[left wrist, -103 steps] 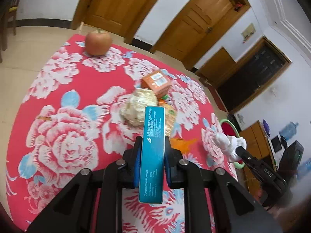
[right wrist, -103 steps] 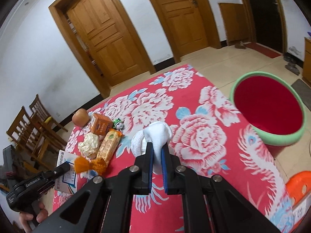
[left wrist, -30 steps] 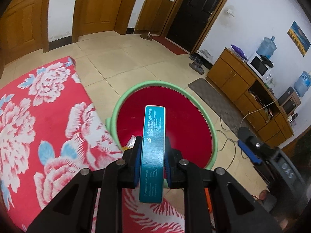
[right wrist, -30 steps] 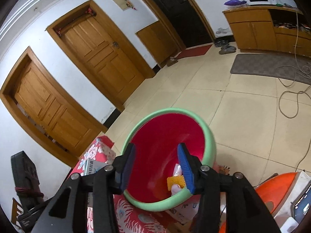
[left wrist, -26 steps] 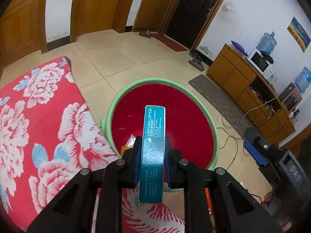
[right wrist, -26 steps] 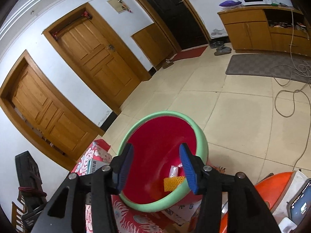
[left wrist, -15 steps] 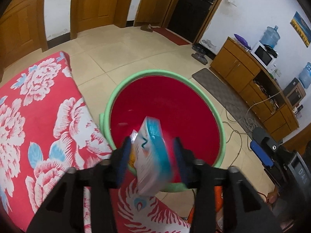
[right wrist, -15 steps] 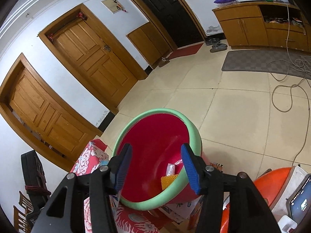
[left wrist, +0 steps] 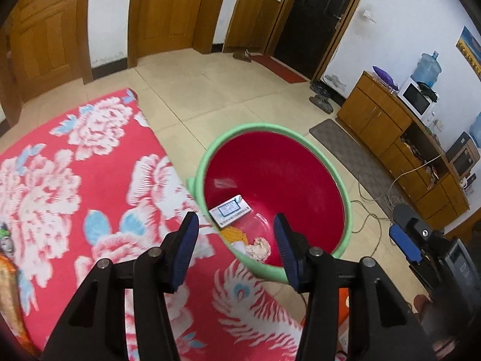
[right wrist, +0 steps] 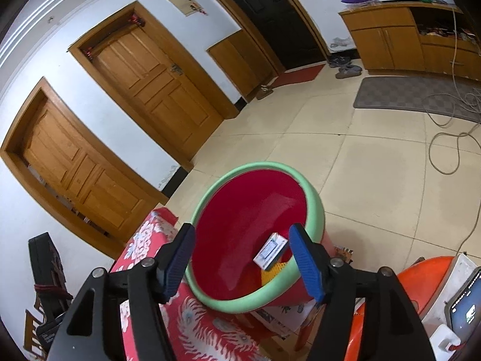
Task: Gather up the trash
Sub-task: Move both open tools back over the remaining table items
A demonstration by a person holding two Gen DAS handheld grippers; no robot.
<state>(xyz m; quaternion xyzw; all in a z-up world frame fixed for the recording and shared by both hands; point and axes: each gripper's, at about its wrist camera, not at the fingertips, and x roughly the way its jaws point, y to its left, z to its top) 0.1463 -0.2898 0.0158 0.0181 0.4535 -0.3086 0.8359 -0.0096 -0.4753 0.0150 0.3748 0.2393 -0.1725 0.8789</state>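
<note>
Blue-edged box (left wrist: 230, 210) lying flat inside the red basin (left wrist: 348, 201) — beside yellow sponge (left wrist: 232, 234) and crumpled paper (left wrist: 258, 248), left gripper (left wrist: 236, 242) fingers just spread, empty above the basin, right gripper (right wrist: 242, 260) fingers widening, empty too — flowered table (left wrist: 60, 180) alongside the basin.

Basin (left wrist: 345, 198) near rim behind tool

Count, both wrist views: one green-rimmed red basin (left wrist: 345, 198). Inside it: one flat box (left wrist: 230, 210), one yellow mesh piece (left wrist: 233, 234), one crumpled pale wad (left wrist: 258, 248). Wooden doors (right wrist: 150, 81): two. Water jugs (left wrist: 427, 66): two. Microwave (left wrist: 416, 99): one.
</note>
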